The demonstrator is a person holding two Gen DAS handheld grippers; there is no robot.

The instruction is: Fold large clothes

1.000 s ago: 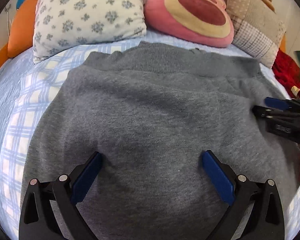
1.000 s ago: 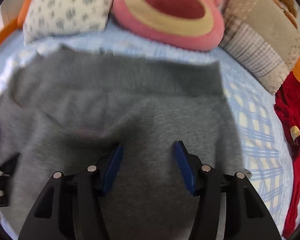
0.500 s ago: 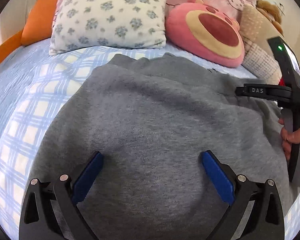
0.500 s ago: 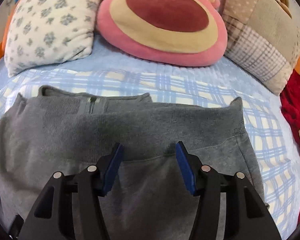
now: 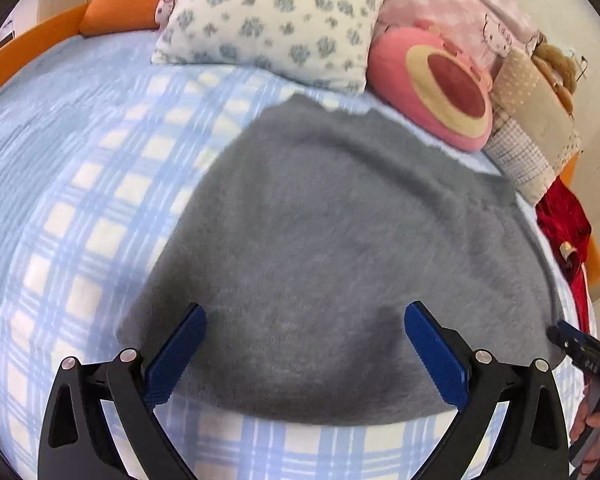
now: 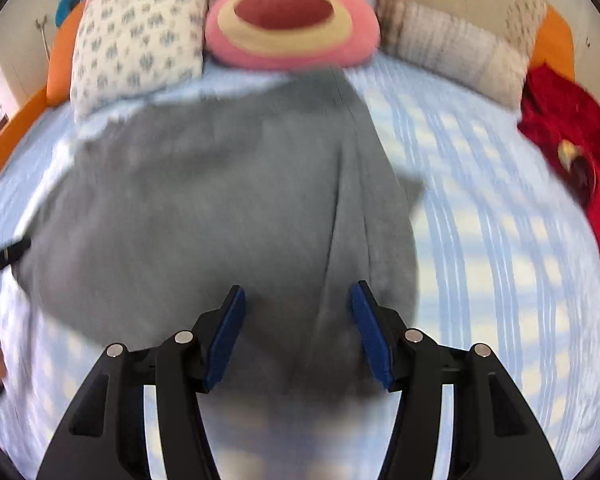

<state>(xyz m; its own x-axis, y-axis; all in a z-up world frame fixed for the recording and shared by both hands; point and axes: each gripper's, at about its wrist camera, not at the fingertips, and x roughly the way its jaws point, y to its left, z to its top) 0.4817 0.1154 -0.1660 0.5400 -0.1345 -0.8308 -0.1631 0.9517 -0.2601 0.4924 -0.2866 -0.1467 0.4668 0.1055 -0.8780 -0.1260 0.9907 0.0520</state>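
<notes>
The grey sweatshirt (image 5: 340,264) lies folded on the plaid sheet (image 5: 80,208). Both the left gripper (image 5: 305,344) and right gripper (image 6: 298,332) hover with jaws spread, seemingly gripping nothing, though blur softens the right view.

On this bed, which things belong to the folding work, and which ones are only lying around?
Belong to the job:
- grey sweatshirt, lying folded on the checked bedsheet
- left gripper, open above it
- right gripper, open above it

Just lying about:
- floral pillow
- pink bear cushion
- beige patchwork cushion
- red garment
</notes>
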